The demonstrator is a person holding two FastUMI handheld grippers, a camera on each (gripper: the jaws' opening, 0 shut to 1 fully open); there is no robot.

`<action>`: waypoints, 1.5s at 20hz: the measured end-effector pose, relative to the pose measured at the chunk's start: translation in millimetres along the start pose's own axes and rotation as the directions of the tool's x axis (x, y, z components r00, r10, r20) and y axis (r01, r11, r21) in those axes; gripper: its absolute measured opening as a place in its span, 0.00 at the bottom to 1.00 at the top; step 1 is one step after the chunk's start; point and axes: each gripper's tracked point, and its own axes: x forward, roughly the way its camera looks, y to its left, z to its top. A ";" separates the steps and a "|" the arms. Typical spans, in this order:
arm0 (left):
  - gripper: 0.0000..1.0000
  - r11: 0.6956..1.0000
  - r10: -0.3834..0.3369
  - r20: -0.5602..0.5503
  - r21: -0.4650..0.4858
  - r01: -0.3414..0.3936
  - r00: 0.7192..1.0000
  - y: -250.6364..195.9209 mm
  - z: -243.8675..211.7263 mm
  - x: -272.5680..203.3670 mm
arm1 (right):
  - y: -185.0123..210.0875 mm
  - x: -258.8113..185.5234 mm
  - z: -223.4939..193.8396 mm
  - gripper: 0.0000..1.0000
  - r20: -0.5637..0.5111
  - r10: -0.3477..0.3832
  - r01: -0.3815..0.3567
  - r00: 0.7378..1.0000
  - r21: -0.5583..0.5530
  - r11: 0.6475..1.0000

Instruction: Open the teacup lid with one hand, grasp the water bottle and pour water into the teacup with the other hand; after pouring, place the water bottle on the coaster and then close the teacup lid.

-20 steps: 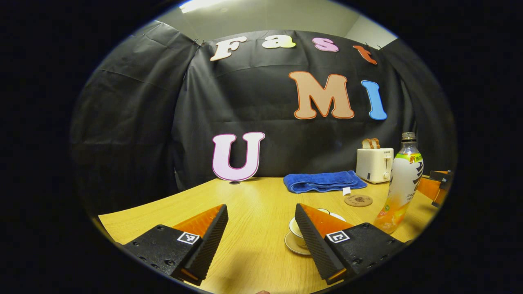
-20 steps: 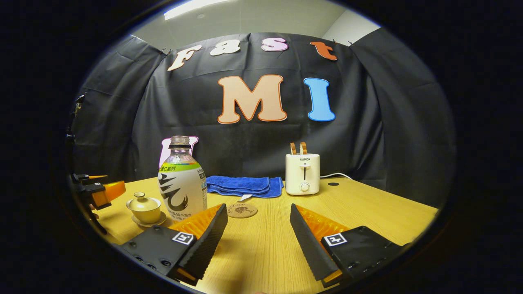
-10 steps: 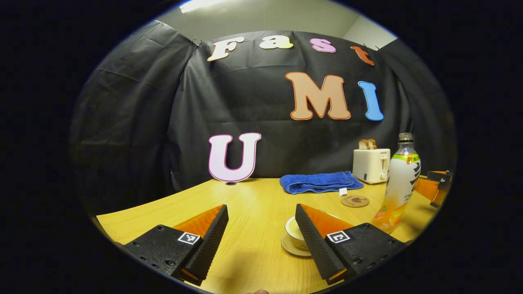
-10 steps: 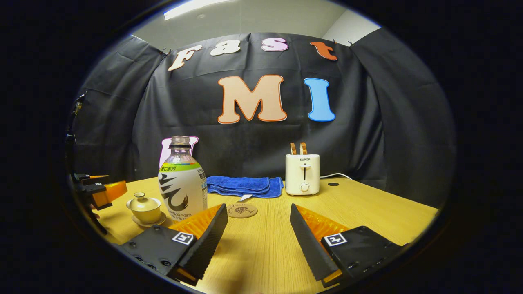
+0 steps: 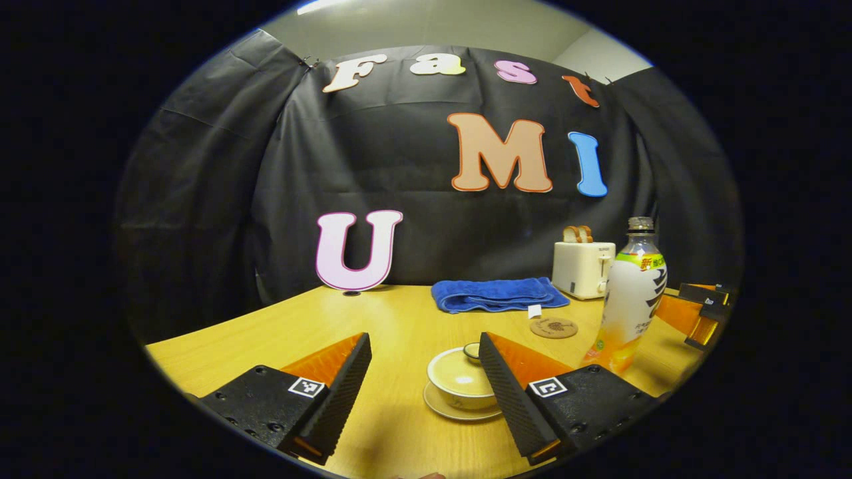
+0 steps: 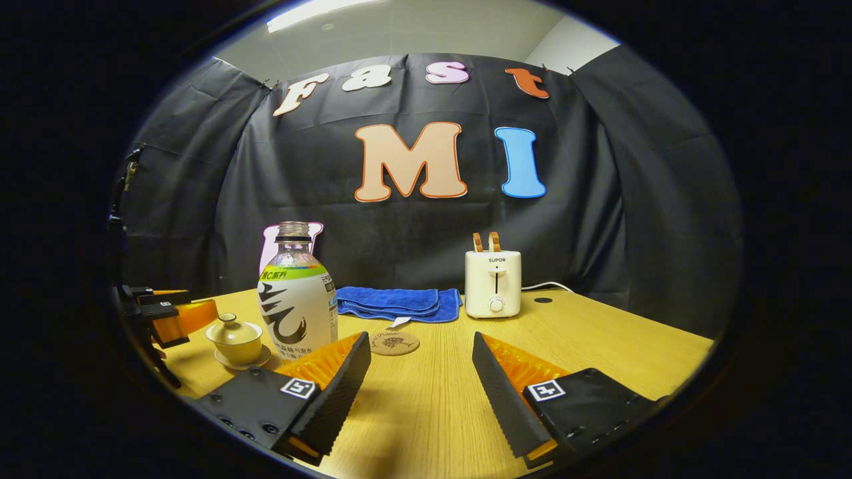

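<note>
A pale lidded teacup (image 5: 459,380) stands on its saucer (image 5: 444,411) between my left gripper's (image 5: 424,340) open fingers, close to the right finger. The lid's knob (image 5: 471,350) peeks out beside that finger. The water bottle (image 5: 629,299) stands upright to the right, with the round coaster (image 5: 554,327) behind it. In the right gripper view the bottle (image 6: 296,303) stands just beyond the left finger of my open right gripper (image 6: 421,340). The teacup (image 6: 234,338) is left of it, the coaster (image 6: 394,343) ahead, and the left gripper (image 6: 166,313) hovers beside the cup.
A folded blue towel (image 6: 396,301) and a white toaster (image 6: 493,283) holding bread stand at the back of the wooden table (image 6: 599,339). The toaster's cord runs off to the right. The right gripper (image 5: 692,316) shows past the bottle in the left gripper view.
My left gripper has swung toward the teacup, which now lies between its fingers instead of behind the right one. The right gripper has not moved.
</note>
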 end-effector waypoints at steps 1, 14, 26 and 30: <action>0.95 1.000 -0.013 -0.012 0.005 0.013 1.000 -2.9 -0.3 2.0 | 0.2 -0.1 0.5 0.94 0.000 0.002 -0.002 1.000 0.000 1.000; 0.90 0.993 -0.085 -0.123 0.074 0.095 0.989 -28.7 -15.2 14.9 | 1.7 -0.1 -0.3 0.94 0.001 0.010 -0.010 1.000 0.001 1.000; 0.67 0.989 -0.094 -0.168 0.099 0.111 0.981 -34.1 -23.5 20.2 | 5.5 -0.7 0.4 0.94 0.001 0.030 -0.030 1.000 0.002 1.000; 0.64 0.989 -0.082 -0.160 0.107 0.100 0.984 -33.9 -22.7 20.7 | 7.3 -1.1 0.0 0.94 0.000 0.043 -0.043 0.999 0.003 0.999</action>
